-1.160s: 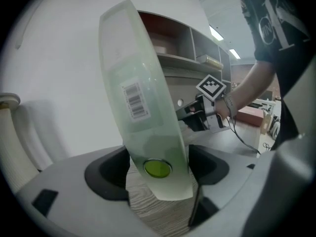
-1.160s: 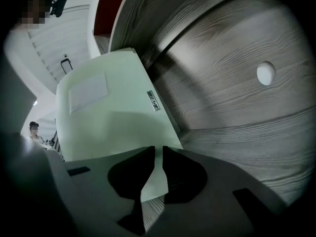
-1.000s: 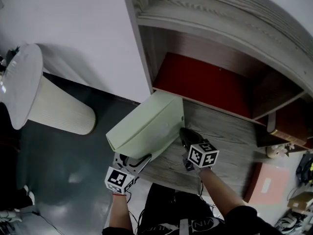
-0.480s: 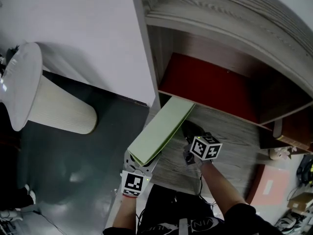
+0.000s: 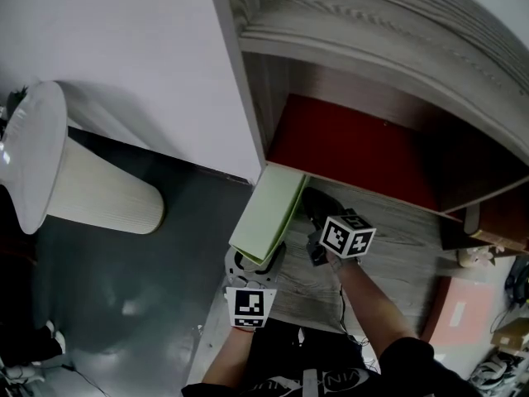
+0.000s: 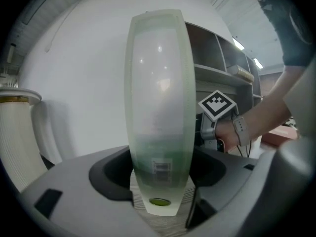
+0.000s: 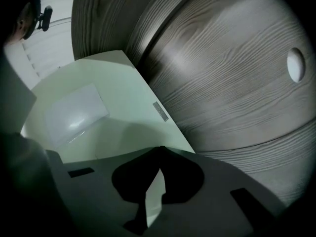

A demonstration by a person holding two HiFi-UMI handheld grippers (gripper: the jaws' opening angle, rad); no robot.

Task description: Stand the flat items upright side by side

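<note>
Grey wood-grain shelving (image 5: 388, 230) with a red back panel is filling the upper right of the head view, above a dark floor where a pale ribbed cylinder (image 5: 99, 201) is standing at the left; the pale green flat item (image 5: 269, 213) is standing on its long edge at the left end of the shelf board, just beside the unit's side wall, its far end reaching toward the red panel; the left gripper (image 5: 256, 261) is clasping the item's near end by the narrow spine, its jaws spread wide to take the thickness and having just been closing in, with the item plainly between them; the right gripper (image 5: 312, 207) is pointing at the item's broad right face with its jaws pressed together and nothing between them, though whether its tip is touching that face is not showing clearly; so the first item is looking nearly stood but not yet let go; no second upright item is showing beside it, and a pinkish flat piece (image 5: 459, 311) is lying at the lower right, well apart, so the side-by-side part is probably remaining.
</note>
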